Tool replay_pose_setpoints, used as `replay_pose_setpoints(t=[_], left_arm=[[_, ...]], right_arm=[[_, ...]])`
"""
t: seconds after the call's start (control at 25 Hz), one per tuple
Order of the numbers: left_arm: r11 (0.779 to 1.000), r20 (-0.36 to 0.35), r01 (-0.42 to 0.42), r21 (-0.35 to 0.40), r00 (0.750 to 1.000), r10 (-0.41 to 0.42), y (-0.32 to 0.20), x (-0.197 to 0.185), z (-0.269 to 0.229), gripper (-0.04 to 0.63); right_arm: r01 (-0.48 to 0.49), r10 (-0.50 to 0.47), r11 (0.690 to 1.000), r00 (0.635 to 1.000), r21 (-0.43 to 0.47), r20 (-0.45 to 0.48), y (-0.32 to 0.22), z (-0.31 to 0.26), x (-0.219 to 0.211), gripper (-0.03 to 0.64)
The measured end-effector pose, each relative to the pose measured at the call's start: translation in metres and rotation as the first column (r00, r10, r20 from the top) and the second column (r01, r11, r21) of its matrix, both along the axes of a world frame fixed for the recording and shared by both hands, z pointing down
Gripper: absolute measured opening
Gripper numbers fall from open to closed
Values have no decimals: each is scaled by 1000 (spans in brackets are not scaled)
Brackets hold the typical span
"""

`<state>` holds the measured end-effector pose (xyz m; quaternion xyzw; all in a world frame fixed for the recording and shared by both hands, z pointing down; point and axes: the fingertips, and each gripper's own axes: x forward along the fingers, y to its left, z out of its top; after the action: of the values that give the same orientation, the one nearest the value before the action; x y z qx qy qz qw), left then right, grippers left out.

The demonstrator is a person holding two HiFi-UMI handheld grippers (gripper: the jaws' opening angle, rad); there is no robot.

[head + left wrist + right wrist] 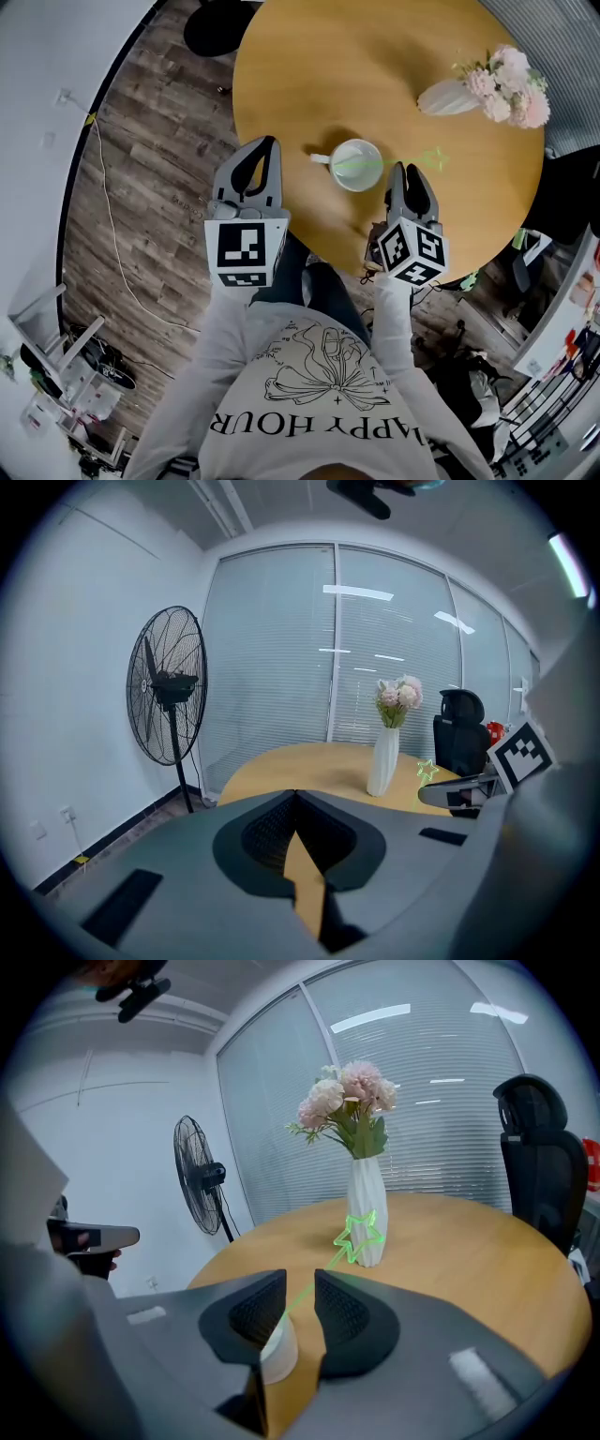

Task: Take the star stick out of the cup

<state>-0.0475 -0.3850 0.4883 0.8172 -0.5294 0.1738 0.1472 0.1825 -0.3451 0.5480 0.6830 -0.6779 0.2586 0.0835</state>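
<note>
Approach stage. Your right gripper (pixel 300 1283) sits wide, lined up on the star stick (pixel 359 1237) in the cup (pixel 279 1354); next, pinch its shaft. Left gripper (pixel 295 799) closed, empty.

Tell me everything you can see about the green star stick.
The star stick is a thin, translucent green rod, plastic by its look, topped with an open star outline. Its lower end sits in the white cup, and it leans out over the rim. In the right gripper view its shaft shows between the open jaws of the right gripper, which do not press on it.
</note>
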Motion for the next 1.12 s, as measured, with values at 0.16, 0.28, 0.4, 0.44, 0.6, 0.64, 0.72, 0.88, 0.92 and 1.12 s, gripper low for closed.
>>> replay_pose_setpoints(t=[0.16, 0.28, 0.4, 0.44, 0.6, 0.64, 0.72, 0.88, 0.92, 1.12], left_arm=[[1000, 2, -3, -10, 1000, 3, -1, 1, 6, 6], [1000, 7, -9, -16, 1000, 9, -2, 3, 11, 6], [1000, 4, -9, -22, 1000, 10, -2, 4, 14, 6], [1000, 3, -8, -24, 1000, 9, -2, 4, 15, 6], [1000, 5, -5, -30, 1000, 5, -2, 1, 18, 6], [1000, 5, -4, -30, 1000, 5, -2, 1, 18, 6], [999, 5, -4, -32, 1000, 4, -2, 1, 20, 6], [999, 3, -5, -34, 1000, 5, 0, 2, 21, 6], [999, 3, -4, -35, 1000, 4, 1, 2, 22, 6], [999, 6, 1, -43, 1000, -1, 3, -1, 26, 6]], right_arm=[[-11, 11, 1000, 1000, -12, 4, -2, 6, 3, 113], [-21, 21, 1000, 1000, -19, 9, -4, 12, 5, 120], [-32, 32, 999, 999, -18, 26, -7, 14, 8, 120], [-37, 37, 999, 999, -17, 30, -8, 14, 8, 120], [-44, 45, 999, 999, -10, 31, -12, 15, 8, 120], [-44, 44, 999, 998, -8, 35, -13, 15, 8, 120], [-44, 44, 999, 998, -3, 49, -15, 16, 8, 120], [-47, 46, 999, 995, 0, 86, -18, 21, 7, 120], [-50, 49, 999, 994, 1, 100, -18, 21, 7, 120], [-76, 72, 997, 984, 18, 161, -19, 21, 7, 89]])
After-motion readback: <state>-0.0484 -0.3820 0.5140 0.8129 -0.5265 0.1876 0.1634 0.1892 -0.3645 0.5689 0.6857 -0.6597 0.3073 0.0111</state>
